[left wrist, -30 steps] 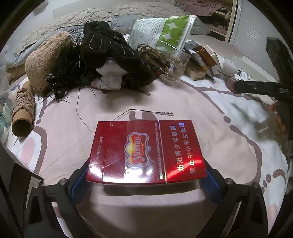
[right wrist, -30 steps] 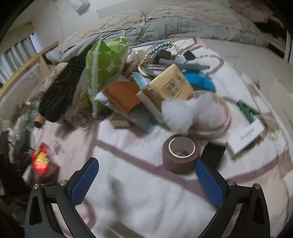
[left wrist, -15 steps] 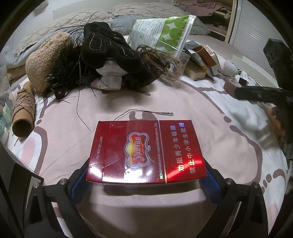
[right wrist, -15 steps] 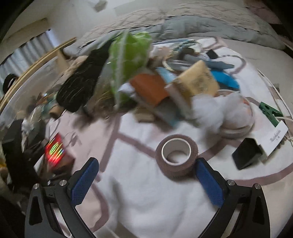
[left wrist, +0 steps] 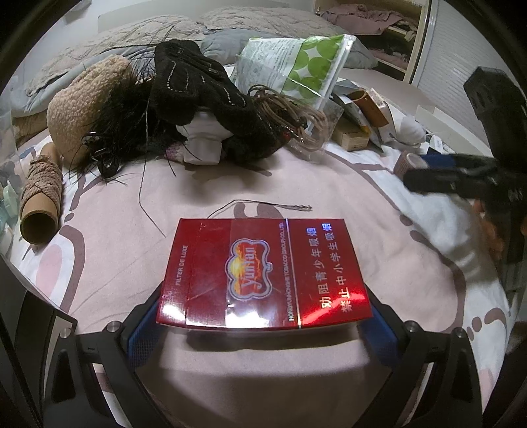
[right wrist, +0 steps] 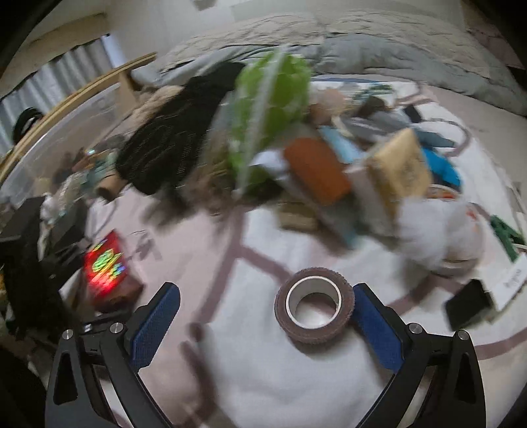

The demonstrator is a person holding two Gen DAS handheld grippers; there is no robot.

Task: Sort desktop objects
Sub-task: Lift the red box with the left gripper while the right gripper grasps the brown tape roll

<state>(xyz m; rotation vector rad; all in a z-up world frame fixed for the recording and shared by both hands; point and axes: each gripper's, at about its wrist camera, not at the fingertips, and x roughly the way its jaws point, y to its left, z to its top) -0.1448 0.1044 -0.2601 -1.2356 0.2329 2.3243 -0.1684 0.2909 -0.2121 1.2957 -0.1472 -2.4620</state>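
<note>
Cigarette pack (left wrist: 263, 276) is sitting clamped in the left hand-held gripper (left wrist: 263, 332); the right hand-held gripper (right wrist: 263, 326), spread wide, is framing a tape roll (right wrist: 314, 307) (pile (left wrist: 197, 98) is awaiting sorting).

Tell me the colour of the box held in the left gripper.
Glossy red cigarette box, clearest in the left wrist view.

This was a bedroom in a home: the clutter lay on a bed (left wrist: 108, 210) with a pink patterned sheet, grey quilted pillows (left wrist: 263, 19) sat at the far end, and curtains (right wrist: 49, 79) (blurred) hung at far left beyond a wooden rail.
</note>
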